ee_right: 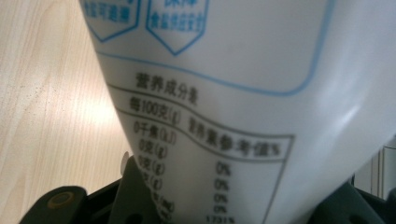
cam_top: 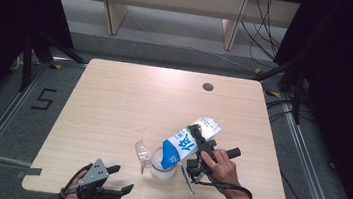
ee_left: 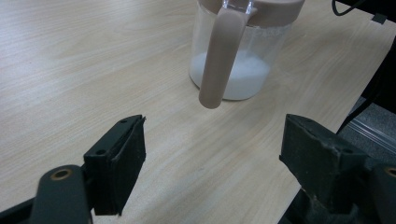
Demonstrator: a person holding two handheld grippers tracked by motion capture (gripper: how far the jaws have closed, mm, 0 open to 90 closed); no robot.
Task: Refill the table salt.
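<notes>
High view has my right claw [cam_top: 198,150] clamped on the tilted white-and-blue bag [cam_top: 187,143] over the jug [cam_top: 162,168], left claw [cam_top: 115,180] gaping wide, holding nothing.

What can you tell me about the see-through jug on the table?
The jug is clear, like glass or plastic, with a beige-brown lid rim and a long beige-brown handle hanging down its side. It stands upright on the wooden table, near the front edge, and holds a layer of white stuff at the bottom. A white and blue bag, held by the right gripper, is tipped over its mouth. The open left gripper faces its handle without touching it.
</notes>
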